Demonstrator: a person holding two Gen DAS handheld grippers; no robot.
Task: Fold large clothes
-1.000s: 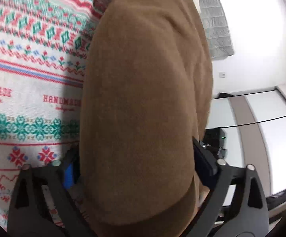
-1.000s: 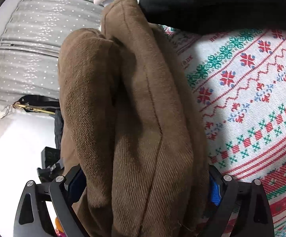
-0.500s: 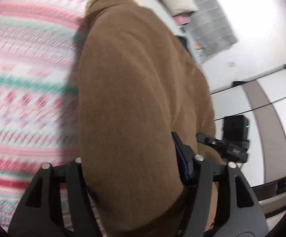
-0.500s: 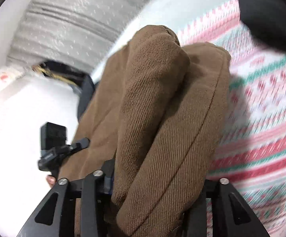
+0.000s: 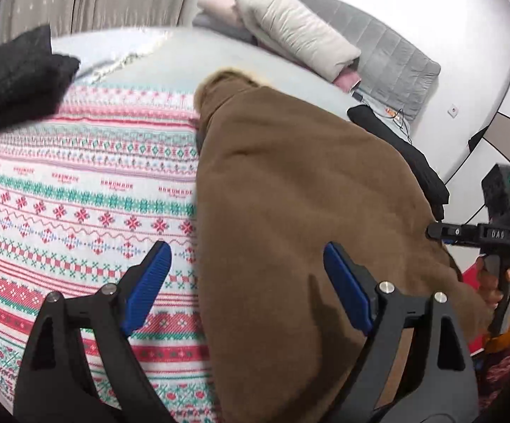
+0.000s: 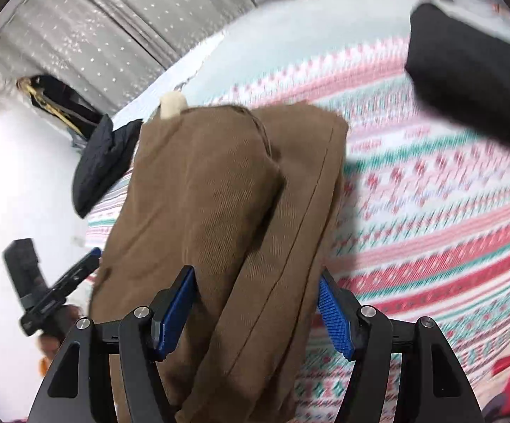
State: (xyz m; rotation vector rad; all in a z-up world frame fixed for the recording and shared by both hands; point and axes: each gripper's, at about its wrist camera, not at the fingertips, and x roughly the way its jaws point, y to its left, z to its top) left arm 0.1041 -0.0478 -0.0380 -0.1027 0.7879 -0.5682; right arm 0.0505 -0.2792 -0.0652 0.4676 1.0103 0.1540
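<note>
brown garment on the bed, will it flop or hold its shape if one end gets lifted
The brown garment would probably sag: it lies in soft rounded folds. Its thick ribbed weave suggests some weight. That texture should grip well on the patterned blanket, so a push would likely bunch it rather than slide it.

We see bright, even indoor light, strong fisheye bending with dark corners, and motion blur in the right wrist view.

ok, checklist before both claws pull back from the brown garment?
1. Left claw released: ok, jaws just opened, pads off the brown corduroy folded garment.
2. Right claw released: ok, jaws just opened; garment sits between pads.
3. Garment resting on red-and-green patterned knitted blanket: ok.
4. Black folded garment apart from it: ok.
5. Far end tidy: not ok, cream lining pokes out.
</note>
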